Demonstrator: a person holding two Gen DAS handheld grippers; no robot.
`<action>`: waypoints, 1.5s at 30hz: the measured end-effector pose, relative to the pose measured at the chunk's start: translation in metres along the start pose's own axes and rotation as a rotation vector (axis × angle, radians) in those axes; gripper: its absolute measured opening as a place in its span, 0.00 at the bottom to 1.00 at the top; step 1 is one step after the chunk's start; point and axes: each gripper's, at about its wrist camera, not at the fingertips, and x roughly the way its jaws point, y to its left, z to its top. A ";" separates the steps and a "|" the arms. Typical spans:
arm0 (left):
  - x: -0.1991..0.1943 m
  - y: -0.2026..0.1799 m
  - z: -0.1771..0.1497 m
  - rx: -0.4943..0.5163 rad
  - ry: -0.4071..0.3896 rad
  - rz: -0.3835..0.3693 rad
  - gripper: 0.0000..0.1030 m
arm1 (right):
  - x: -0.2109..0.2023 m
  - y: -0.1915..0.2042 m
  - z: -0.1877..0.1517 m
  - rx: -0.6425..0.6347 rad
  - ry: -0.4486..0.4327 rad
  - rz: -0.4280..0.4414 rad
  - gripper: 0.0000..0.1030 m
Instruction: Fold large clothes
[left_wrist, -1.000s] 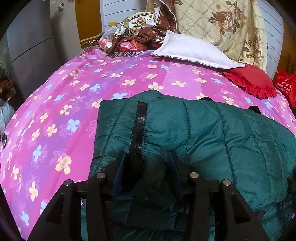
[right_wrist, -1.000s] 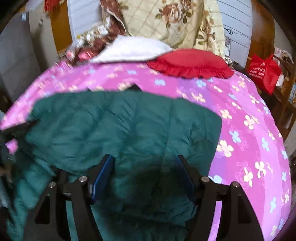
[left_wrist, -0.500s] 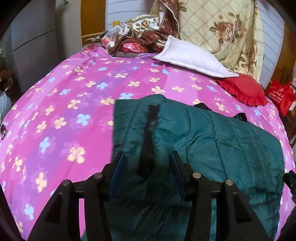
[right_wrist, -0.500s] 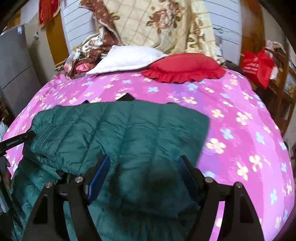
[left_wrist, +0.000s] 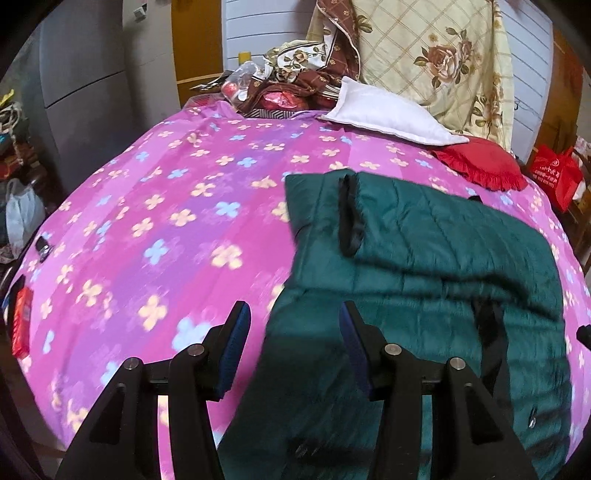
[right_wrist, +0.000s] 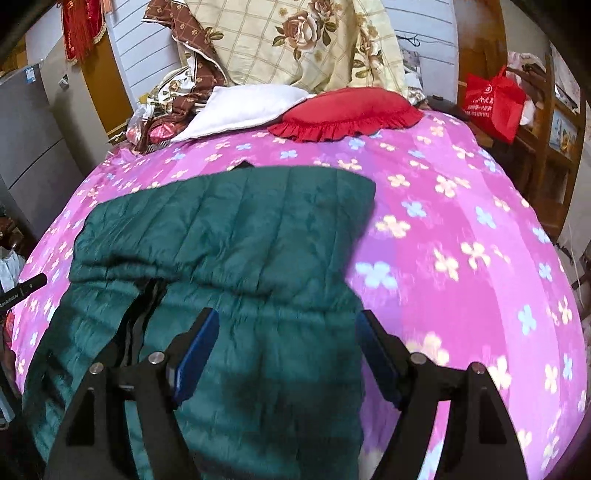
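A dark green quilted jacket (left_wrist: 436, 258) lies on the pink flowered bedsheet (left_wrist: 166, 221), its far part folded over the near part. A black-trimmed edge (left_wrist: 347, 214) lies on top at the left. My left gripper (left_wrist: 293, 332) is open and empty above the jacket's near left edge. In the right wrist view the jacket (right_wrist: 229, 229) fills the left half. My right gripper (right_wrist: 286, 339) is open and empty above the jacket's near right part.
A white pillow (left_wrist: 388, 114), a red ruffled cushion (right_wrist: 347, 110) and a floral quilt (right_wrist: 303, 40) pile up at the head of the bed. A red bag (right_wrist: 495, 99) stands by wooden shelves on the right. Grey cabinets (left_wrist: 85, 74) stand on the left.
My left gripper has let go of the jacket's black-trimmed edge, opened and pulled back to the left. My right gripper has pulled back and risen. The folded jacket now lies flat.
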 end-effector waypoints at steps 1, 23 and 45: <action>-0.003 0.001 -0.003 0.002 0.002 0.001 0.31 | -0.002 0.000 -0.004 0.002 0.002 -0.002 0.78; -0.046 0.037 -0.077 0.021 0.032 0.021 0.31 | -0.071 0.007 -0.086 -0.023 0.053 0.017 0.83; -0.067 0.043 -0.110 0.052 0.060 0.015 0.31 | -0.110 -0.007 -0.142 0.005 0.121 0.035 0.85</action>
